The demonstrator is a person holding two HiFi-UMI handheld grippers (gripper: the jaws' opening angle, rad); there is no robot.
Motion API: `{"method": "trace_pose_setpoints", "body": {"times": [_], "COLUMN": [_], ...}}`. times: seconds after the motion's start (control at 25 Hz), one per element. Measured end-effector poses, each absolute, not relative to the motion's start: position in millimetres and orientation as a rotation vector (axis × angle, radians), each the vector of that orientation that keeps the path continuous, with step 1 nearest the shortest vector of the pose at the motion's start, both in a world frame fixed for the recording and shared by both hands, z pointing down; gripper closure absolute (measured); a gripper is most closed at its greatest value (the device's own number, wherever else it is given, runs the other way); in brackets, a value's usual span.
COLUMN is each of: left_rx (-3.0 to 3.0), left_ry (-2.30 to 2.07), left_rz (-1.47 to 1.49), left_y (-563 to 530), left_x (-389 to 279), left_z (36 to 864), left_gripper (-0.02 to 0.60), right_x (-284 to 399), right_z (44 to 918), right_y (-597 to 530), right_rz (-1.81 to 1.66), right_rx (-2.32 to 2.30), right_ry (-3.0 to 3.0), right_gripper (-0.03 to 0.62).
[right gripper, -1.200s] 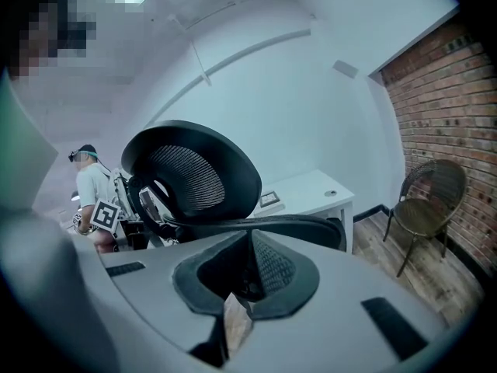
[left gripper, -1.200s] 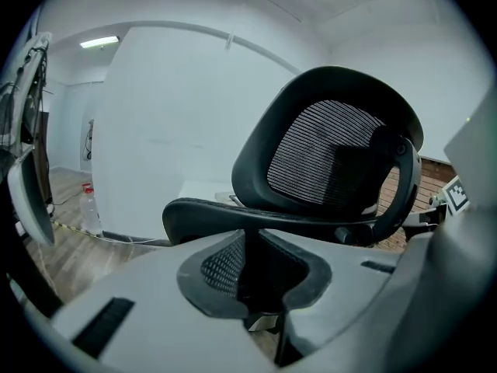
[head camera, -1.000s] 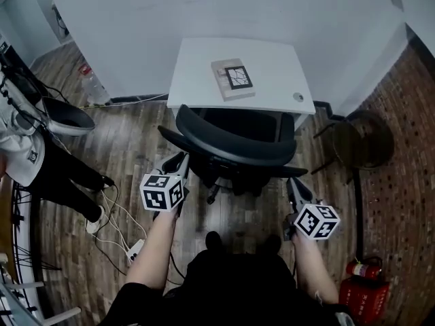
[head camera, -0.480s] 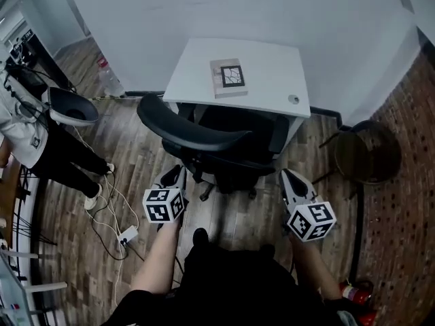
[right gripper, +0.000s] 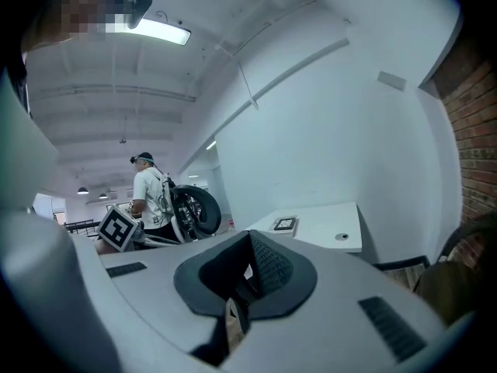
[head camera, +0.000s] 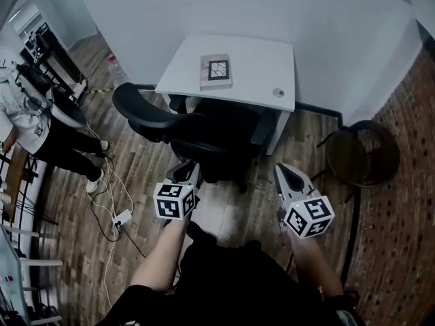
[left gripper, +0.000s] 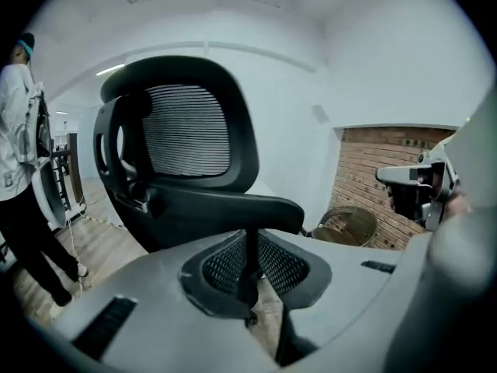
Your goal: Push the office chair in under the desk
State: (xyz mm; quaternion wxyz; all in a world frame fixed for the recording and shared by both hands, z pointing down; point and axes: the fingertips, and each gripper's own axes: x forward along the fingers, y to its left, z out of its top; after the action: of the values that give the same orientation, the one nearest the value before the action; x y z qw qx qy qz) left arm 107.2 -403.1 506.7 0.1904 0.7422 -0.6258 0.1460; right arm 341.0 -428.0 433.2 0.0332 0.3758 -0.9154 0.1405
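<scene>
The black office chair stands in front of the white desk, its seat partly under the desk top. Its mesh backrest is swung out to the left. In the left gripper view the backrest and an armrest stand a short way ahead. My left gripper is shut and empty, just short of the chair's near side. My right gripper is also shut and empty, to the right of the chair and apart from it. Its jaws have just been closing on nothing.
A book lies on the desk. A person stands at the left beside a dark round frame. Cables and a power strip lie on the wooden floor at the left. A round wicker chair stands by the brick wall.
The chair has turned, its backrest swinging from facing me round to the left. Both grippers have come away from the chair and now hang a little nearer to me.
</scene>
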Motion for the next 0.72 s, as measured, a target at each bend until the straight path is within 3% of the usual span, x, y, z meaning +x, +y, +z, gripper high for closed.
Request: {"method": "trace_pose_setpoints", "body": {"times": [0.24,0.72], "left_rx": [2.174,2.303], "left_ry": [-1.726,-1.692], "left_rz": [0.418,0.374], "left_y": [-409,-451], "left_x": [156,162], "left_z": [474,410], "left_gripper": [0.531,0.534], "right_x": [353,351], "right_z": [409,331], "right_y": [-438,-469], "right_rz": [0.421,0.202], "right_rx": [1.123,1.223], "right_ry": [-2.895,-2.951], "right_gripper": [0.589,0.590]}}
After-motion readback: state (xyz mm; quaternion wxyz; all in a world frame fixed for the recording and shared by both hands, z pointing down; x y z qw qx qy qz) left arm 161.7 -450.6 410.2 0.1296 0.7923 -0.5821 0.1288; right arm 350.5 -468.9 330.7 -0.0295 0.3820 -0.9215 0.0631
